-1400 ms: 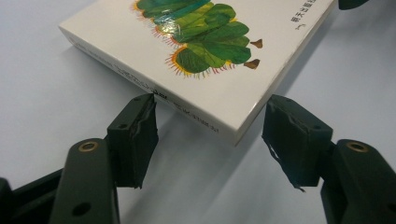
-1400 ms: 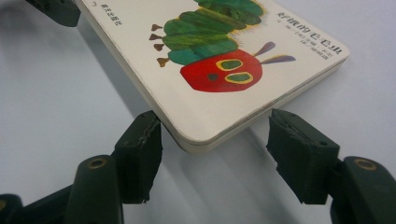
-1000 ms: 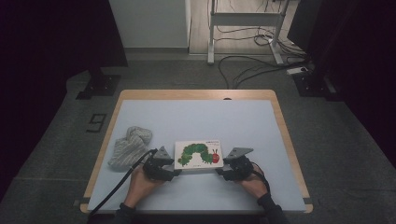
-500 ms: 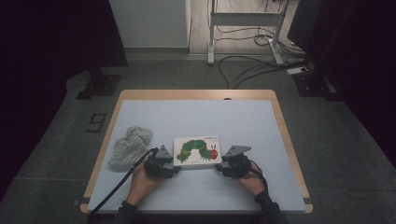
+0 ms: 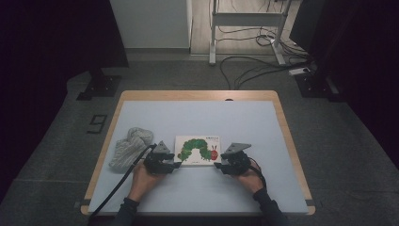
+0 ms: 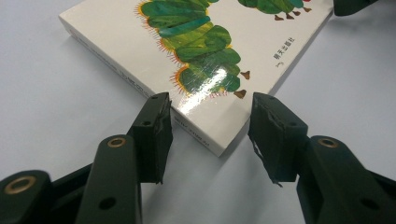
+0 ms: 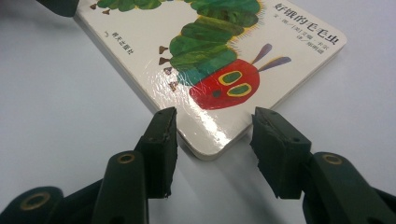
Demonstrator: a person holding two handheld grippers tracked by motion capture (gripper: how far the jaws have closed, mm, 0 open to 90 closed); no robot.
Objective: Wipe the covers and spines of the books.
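Dark floor and loose cables lie around your pale bench (image 5: 197, 117) in the high view. On it the book (image 5: 198, 149) lies flat near your side, with a grey cloth (image 5: 129, 147) to its left. Your left gripper (image 5: 168, 165) sits at the book's near left corner and your right gripper (image 5: 225, 166) at its near right corner.

From the left gripper view, the book (image 6: 196, 51) has its corner poking in between your spread jaws. The left jaw looks just at the book's edge, but the right one is clear of it. These jaws have just been closing, with the corner between them.

From the right gripper view, the book (image 7: 210, 60) shows its round corner between your spread jaws. They have been closing too, then let out a bit, and there are gaps on both sides.

You are lined up, I think, but the book is not yet pinched or lifted. Grabbing it is the work left to do.
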